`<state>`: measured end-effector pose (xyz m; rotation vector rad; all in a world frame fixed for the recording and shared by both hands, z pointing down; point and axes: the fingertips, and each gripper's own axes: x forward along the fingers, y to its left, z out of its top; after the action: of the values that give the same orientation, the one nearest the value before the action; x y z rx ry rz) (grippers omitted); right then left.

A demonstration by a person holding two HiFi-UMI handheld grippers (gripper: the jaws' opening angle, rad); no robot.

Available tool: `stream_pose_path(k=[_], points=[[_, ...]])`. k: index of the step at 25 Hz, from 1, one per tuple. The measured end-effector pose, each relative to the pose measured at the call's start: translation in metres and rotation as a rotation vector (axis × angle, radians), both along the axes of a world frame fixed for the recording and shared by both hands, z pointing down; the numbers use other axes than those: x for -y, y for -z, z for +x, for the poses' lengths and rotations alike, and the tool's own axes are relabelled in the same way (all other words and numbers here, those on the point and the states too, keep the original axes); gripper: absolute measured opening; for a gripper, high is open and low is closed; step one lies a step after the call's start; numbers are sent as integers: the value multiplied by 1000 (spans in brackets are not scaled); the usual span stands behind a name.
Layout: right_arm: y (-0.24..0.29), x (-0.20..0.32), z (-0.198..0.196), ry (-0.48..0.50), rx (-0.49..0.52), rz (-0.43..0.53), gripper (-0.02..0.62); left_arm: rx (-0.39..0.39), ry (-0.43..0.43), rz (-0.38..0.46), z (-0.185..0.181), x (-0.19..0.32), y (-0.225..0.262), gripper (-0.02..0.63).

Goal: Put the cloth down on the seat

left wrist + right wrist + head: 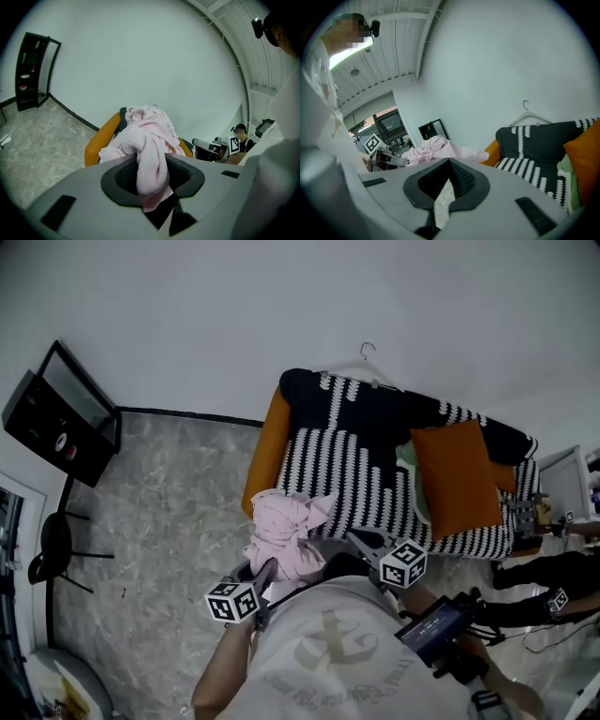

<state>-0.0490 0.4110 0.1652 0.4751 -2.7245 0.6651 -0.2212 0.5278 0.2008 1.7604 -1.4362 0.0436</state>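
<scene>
Our left tool [152,161] clamps the crumpled pink cloth [286,535] at the edge of the orange sofa [267,451]; right tool [450,161] pinched together; grey marbled floor [159,493] spreads left.

We get soft, even, rather dim indoor light; the cloth [149,140] casts no hard shadow. A ceiling lamp [350,53] glares in the right gripper view. Both gripper views bend and darken at the edges.
</scene>
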Motion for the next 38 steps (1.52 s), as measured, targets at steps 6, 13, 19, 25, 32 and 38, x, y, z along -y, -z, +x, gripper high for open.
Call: stream_pose_path(k=[6,13,19,25,32,38], points=[[-15,7,-4,10,-15,-34,15,6,15,-25,-1,5,-6,141],[-28,22,-2,33,-31,-58,15,-1,8,-70,9,25,-17,141],[-45,80,28,9,-36,-108,15,-3,-10,-118,35,82,-23,141],[-47,126,47,-26,-30,-115,15,33,-41,-132,47,127,-22,141],[-53,192,87,-32,-3,-151,15,56,-29,-155,82,197,-22,141],[-55,215,103,-14,-5,-164,15,77,-9,-191,90,221,-30,141]])
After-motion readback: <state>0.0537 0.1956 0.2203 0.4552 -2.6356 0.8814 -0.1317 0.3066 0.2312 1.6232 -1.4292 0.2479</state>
